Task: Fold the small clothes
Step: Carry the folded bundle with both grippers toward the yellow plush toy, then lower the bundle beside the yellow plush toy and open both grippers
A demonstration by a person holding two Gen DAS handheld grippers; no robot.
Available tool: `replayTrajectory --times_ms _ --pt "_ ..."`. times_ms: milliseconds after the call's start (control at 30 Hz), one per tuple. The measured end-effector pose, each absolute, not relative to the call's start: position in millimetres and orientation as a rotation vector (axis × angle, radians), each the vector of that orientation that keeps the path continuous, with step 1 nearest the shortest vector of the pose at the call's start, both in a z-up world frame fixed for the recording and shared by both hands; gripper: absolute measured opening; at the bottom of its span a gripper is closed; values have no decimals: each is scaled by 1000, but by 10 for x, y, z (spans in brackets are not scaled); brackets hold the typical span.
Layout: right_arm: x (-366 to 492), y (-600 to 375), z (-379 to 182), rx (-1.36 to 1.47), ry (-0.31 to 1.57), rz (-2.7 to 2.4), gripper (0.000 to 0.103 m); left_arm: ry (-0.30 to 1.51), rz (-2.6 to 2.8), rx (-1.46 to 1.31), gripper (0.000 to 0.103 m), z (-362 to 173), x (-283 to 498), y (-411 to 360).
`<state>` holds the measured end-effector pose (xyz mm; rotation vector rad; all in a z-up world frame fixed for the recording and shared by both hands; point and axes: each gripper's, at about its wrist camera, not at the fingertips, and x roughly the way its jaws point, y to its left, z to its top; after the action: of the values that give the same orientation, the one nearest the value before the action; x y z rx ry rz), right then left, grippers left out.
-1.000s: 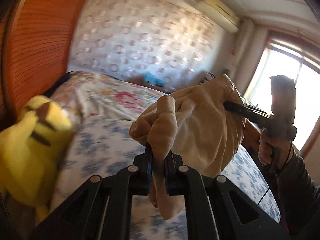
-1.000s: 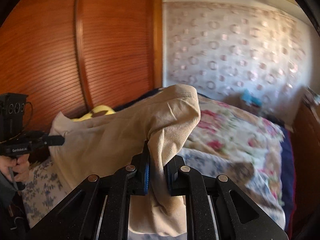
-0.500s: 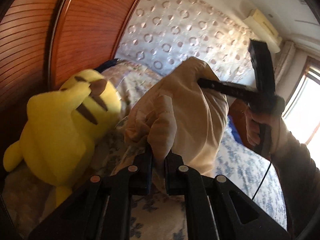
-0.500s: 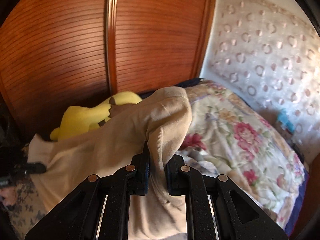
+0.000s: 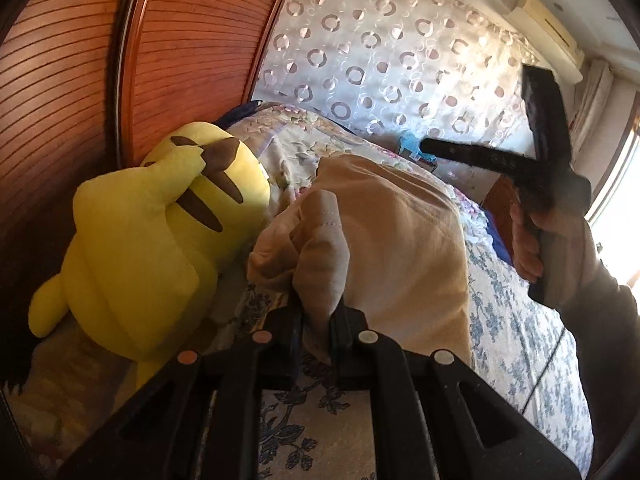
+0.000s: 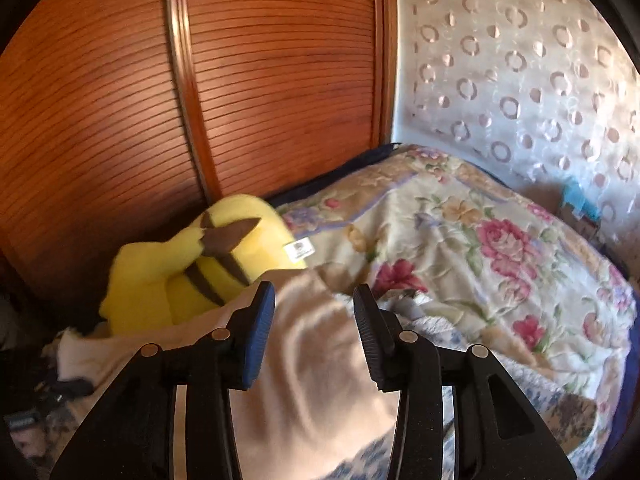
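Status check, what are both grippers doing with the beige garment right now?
Left gripper shut on beige garment. Right gripper jaws just opening, garment loose between them. Yellow plush toy close beside it.

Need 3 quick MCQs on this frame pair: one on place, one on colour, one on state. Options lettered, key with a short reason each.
1. Where is the yellow plush toy?
A. by the wooden slatted doors
B. on the windowsill
C. on the floral blanket's far corner

2. What colour is the garment?
A. navy
B. beige
C. red

3. What is the right gripper doing?
A. clamped on the plush
B. open, garment between its pads unpressed
C. clamped on the garment

Key: 1 A, the plush leans beside the doors. 2 B, the cloth is plain beige. 3 B, its jaws have just been opening and stand apart, while the left gripper is pinching the cloth.
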<state>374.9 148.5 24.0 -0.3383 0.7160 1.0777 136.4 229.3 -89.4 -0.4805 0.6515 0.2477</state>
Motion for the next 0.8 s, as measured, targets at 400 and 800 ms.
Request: replayTrajectory --times_ms 400,800 --pt "3395 1382 -235 -341 762 1102 42 674 267 -381 17 -730 1212 2235" --pt "3293 1272 -141 -334 774 1025 44 614 271 -185 50 -340 999 1968"
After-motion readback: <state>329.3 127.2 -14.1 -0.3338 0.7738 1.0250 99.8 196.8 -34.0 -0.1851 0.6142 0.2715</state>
